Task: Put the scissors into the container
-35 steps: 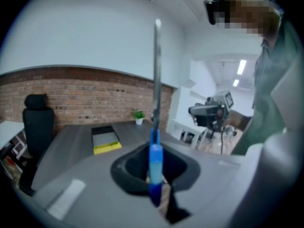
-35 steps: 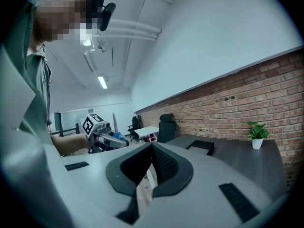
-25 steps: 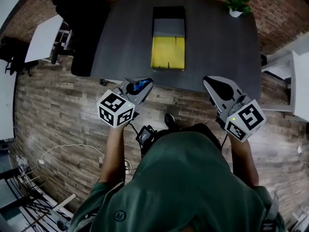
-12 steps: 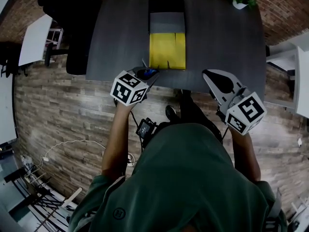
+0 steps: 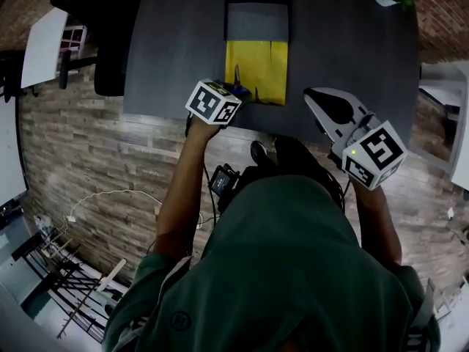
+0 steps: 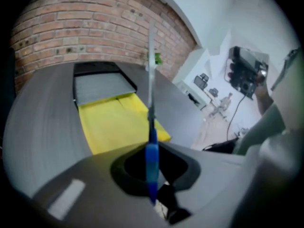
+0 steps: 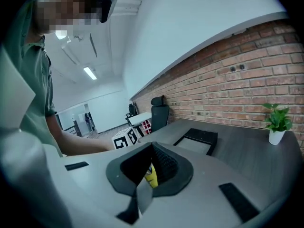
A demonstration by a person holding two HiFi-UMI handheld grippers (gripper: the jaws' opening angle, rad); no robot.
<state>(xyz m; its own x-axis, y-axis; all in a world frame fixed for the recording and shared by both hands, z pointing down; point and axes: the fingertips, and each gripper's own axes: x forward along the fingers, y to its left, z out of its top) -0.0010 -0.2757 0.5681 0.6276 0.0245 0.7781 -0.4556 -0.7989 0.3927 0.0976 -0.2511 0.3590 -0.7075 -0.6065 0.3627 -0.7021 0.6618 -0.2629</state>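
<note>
Left gripper point(image 6: 153, 175) clamps blue-handled scissors point(image 6: 152, 153), blades up, by the yellow container point(image 5: 256, 64) — right gripper point(image 5: 314, 100) closed, empty; potted plant point(image 7: 277, 122) at table point(image 5: 168, 50) corner.

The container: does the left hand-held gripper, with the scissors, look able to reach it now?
Probably yes. The left hand-held gripper, shut on the scissors, hangs at the table edge. Only the flat yellow sheet lies between it and the container, with nothing upright in the way.
</note>
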